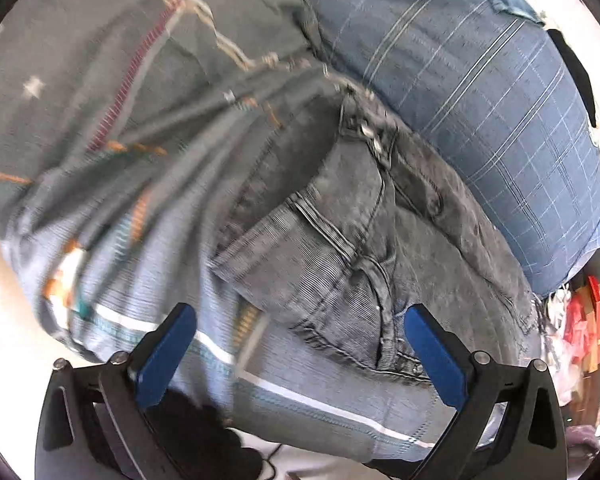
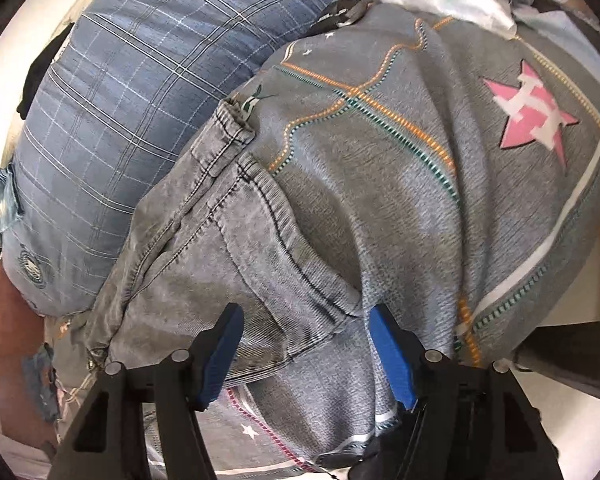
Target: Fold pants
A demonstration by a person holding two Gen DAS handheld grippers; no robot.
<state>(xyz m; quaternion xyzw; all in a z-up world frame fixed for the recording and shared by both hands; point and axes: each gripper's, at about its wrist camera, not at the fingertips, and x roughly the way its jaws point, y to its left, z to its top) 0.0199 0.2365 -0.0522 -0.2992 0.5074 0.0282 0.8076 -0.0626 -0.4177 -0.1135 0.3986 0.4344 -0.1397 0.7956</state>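
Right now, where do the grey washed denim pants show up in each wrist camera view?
Left wrist: the grey washed denim pants lie centre to right, reaching down between the open fingers.
Right wrist: the pants lie centre-left, running down between the open fingers.
Shared landmark: the blue plaid pillow beside them.

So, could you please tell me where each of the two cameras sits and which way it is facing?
Left wrist: rides on the left hand-held gripper, looking forward and down at grey jeans on a patterned grey blanket; its two blue fingers show, spread wide.
Right wrist: rides on the right hand-held gripper, facing the jeans from the opposite side; its blue fingers show, apart.
Shared: jeans, blanket and blue plaid pillow.
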